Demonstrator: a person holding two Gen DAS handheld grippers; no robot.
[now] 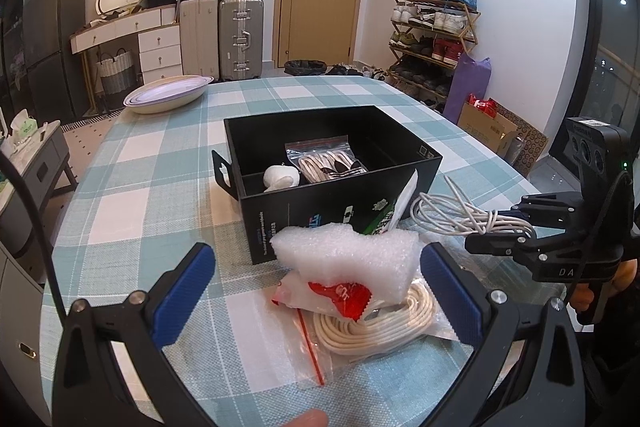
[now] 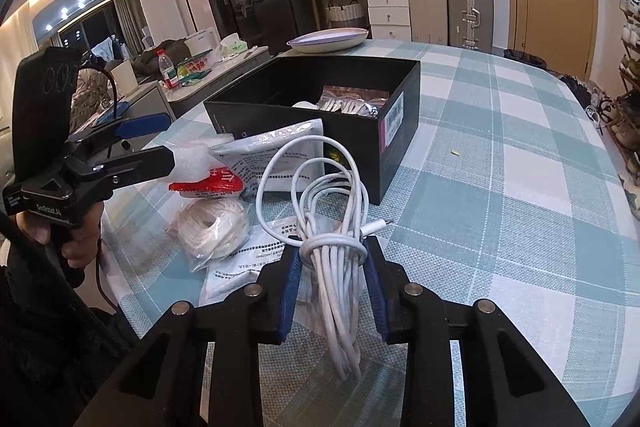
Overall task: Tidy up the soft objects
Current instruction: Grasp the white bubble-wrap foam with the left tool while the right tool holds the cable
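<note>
A black box (image 1: 340,215) (image 2: 396,155) stands on the checked table and holds a bagged bundle of laces (image 1: 326,161) and a white roll (image 1: 282,177). My left gripper (image 1: 316,259) is open around a white foam piece (image 1: 348,251) (image 2: 192,157), which lies on a red packet (image 1: 340,297) and a bagged white cord coil (image 1: 372,327) (image 2: 212,227). My right gripper (image 2: 332,255) (image 1: 500,223) is shut on a bundled white cable (image 2: 336,291) (image 1: 448,215), held above the table right of the box.
A white printed pouch (image 2: 280,155) leans on the box front. Paper sheets (image 2: 240,267) lie under the cable. A stack of plates (image 1: 168,93) sits at the far left table edge. Suitcases, drawers and a shoe rack stand beyond the table.
</note>
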